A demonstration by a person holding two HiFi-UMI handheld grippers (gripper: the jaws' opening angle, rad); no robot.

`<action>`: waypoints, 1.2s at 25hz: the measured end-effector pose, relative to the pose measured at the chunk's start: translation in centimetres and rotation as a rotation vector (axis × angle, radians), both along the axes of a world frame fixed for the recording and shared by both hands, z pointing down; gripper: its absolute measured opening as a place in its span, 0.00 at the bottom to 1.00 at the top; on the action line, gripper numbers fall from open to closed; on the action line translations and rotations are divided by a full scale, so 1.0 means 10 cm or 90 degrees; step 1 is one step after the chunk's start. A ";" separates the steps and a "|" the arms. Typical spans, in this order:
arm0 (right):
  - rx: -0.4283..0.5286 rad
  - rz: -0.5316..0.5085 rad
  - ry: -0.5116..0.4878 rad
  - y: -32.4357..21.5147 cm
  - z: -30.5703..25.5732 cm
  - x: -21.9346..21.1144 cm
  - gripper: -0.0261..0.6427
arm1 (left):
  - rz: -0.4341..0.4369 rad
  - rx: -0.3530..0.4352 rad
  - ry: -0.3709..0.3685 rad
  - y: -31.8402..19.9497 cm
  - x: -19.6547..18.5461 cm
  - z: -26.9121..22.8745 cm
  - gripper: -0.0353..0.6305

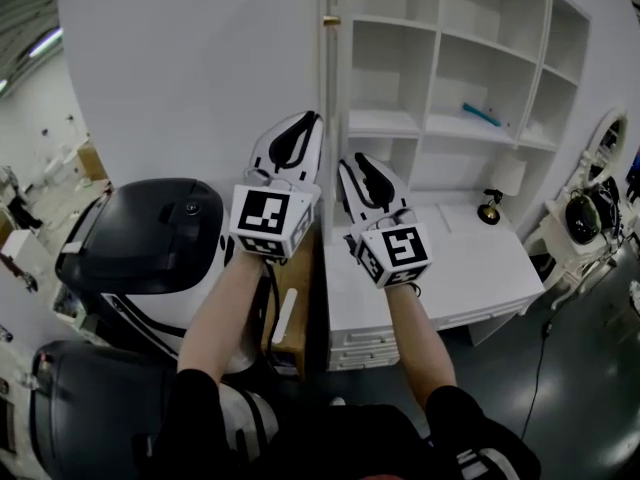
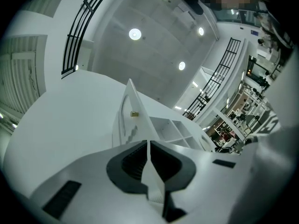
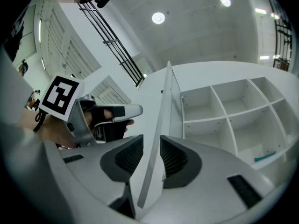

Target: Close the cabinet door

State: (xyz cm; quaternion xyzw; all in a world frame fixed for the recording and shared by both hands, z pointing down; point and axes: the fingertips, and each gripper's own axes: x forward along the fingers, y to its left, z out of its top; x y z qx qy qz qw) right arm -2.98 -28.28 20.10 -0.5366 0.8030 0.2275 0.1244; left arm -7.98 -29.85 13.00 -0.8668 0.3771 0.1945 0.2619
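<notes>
The white cabinet door (image 1: 200, 78) stands swung open at the left of the shelf cabinet (image 1: 440, 118), with a brass knob (image 1: 331, 20) near its free edge. My left gripper (image 1: 312, 120) is held up in front of the door's face. Its jaws are together, leaving only a thin slit that lines up with the door's edge (image 2: 135, 104). My right gripper (image 1: 358, 161) is just right of that edge and open. In the right gripper view (image 3: 152, 139) the door's edge (image 3: 163, 97) runs between the pads without being pressed. The left gripper (image 3: 133, 110) shows beyond the door.
The cabinet has several bare compartments, and one holds a small blue object (image 1: 481, 115). Below is a white desk top (image 1: 470, 268) with a small lamp (image 1: 490, 208) and drawers. Black-and-white machines (image 1: 150, 233) stand low at the left. A round mirror stand (image 1: 590, 208) is at the right.
</notes>
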 end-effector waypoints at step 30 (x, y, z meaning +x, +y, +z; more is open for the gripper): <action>0.072 0.011 0.034 -0.35 -0.13 -0.01 0.22 | -0.003 0.139 -0.056 -0.50 0.28 -1.22 0.18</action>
